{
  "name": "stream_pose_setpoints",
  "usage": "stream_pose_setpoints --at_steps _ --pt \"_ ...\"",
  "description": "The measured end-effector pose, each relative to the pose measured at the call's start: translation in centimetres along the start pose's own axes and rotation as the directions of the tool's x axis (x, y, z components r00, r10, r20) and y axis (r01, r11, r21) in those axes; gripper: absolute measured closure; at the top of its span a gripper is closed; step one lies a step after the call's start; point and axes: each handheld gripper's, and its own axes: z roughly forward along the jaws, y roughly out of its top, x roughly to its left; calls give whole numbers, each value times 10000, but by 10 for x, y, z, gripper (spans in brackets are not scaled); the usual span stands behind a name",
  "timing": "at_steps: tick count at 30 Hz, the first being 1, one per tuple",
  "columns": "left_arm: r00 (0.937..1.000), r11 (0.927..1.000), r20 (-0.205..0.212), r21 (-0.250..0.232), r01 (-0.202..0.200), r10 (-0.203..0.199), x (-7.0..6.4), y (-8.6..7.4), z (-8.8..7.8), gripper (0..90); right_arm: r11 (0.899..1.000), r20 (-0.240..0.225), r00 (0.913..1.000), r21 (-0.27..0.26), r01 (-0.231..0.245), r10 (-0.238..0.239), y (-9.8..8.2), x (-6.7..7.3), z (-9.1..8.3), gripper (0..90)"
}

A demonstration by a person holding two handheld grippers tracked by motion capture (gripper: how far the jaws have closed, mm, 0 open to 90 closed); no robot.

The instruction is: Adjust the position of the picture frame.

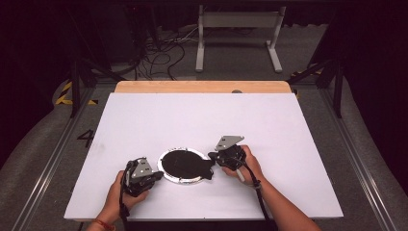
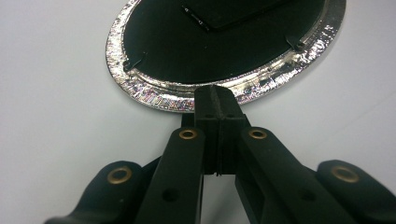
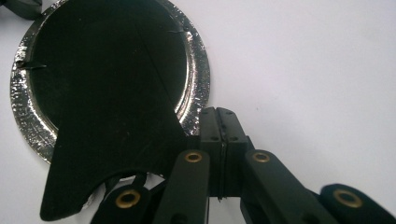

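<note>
The left gripper (image 2: 218,100), nearest the camera in the left gripper view, has its jaws fully closed with nothing between them, tips touching or just short of the near rim of the silver-rimmed round frame (image 2: 154,93). The right gripper (image 3: 219,122) is likewise closed and empty, just beside the frame's opposite rim. A black stand flap (image 3: 112,154) overhangs that rim, alongside its jaws, on the white table (image 1: 288,144).

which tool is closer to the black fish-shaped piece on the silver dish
Right. The right tool sits at the fish-shaped piece's tail, at the dish's right rim. The left tool is at the dish's left rim, apart from the piece.
</note>
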Motion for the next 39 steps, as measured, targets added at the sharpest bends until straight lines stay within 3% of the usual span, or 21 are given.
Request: stream_pose_setpoints --at_steps 1,10,16,32,39 --pt "9999 10000 148 13 65 -66 3 2 1 900 9998 215 9997 180 78 -82 -3 1 -1 900" --pt "9996 9996 124 -78 271 -270 8 10 11 900 9999 211 9997 56 -126 125 -15 0 -11 900" --pt "9997 9999 -178 -60 162 -163 9 23 23 895 9999 429 9990 72 -88 85 -24 1 -20 900" --pt "9998 9995 -171 -293 -89 84 14 47 50 900 9992 662 9970 64 -407 402 -45 8 -44 900" --pt "9999 9996 -47 -274 121 -123 17 56 58 900 9986 651 9965 39 -525 521 -53 16 -52 900"
